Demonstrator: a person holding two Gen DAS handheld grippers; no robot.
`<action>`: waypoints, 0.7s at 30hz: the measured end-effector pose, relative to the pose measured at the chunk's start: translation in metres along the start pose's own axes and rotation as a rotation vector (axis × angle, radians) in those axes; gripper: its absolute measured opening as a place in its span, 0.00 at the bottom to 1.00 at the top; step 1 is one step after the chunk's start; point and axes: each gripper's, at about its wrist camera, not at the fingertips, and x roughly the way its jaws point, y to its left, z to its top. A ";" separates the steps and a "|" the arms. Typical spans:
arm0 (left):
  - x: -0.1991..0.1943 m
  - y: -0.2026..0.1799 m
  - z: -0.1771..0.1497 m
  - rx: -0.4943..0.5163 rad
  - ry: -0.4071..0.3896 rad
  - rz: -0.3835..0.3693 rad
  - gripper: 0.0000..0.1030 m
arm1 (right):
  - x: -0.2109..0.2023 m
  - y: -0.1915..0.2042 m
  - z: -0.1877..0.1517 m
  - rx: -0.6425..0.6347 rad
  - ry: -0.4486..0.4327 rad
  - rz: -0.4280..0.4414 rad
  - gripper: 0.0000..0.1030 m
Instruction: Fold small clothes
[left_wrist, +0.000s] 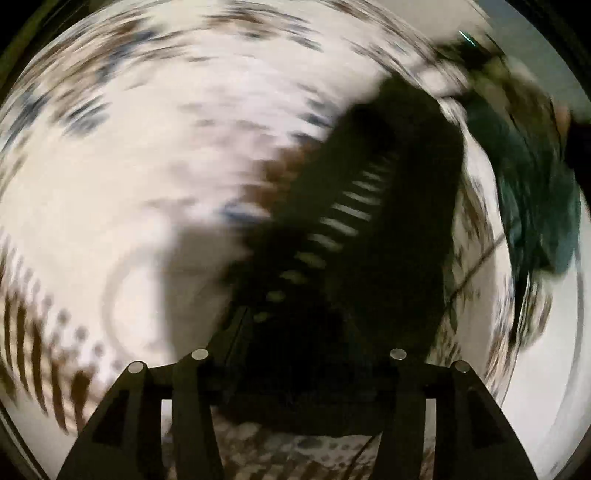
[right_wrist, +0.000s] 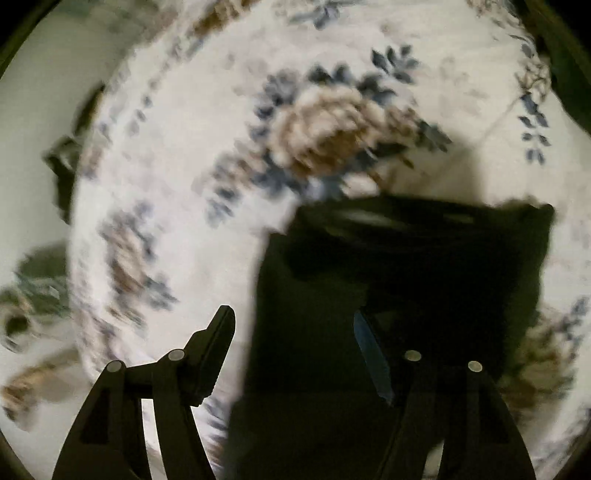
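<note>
Between the left gripper (left_wrist: 299, 354) jaws sits a dark, near-black small cloth garment (left_wrist: 369, 206), bunched and running up and away to the right; a row of pale stripes or ribbing shows along it. Heavy motion blur here, and the fingertips are buried in the dark fabric, so I cannot tell whether the left jaws pinch it or just sit around it. Beyond and left of the jaws: white bed sheet with blue and brown flower print (left_wrist: 129, 155), smeared by blur. Far right of the jaws, a teal-green crumpled cloth (left_wrist: 532, 192), well apart from the dark garment.

Right gripper (right_wrist: 295, 325) jaws stand wide apart. Left finger (right_wrist: 214, 354) is over bare floral sheet (right_wrist: 317, 122); right finger's blue-edged pad (right_wrist: 371, 354) lies against the dark garment (right_wrist: 406, 258), which fills the space between the jaws and beyond them. Garment looks roughly squared off, resting on the sheet. Far left, a small dark green object (right_wrist: 64, 158) at the sheet edge, too blurred to identify.
</note>
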 end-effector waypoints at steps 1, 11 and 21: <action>0.008 -0.006 0.002 0.030 0.017 0.014 0.47 | 0.005 -0.001 -0.003 0.000 0.032 -0.030 0.67; 0.008 0.063 0.010 -0.256 -0.065 0.061 0.00 | 0.038 0.010 -0.027 0.027 0.000 -0.045 0.08; -0.012 0.069 0.058 -0.235 -0.080 -0.139 0.66 | 0.024 -0.007 -0.027 0.025 -0.008 0.274 0.64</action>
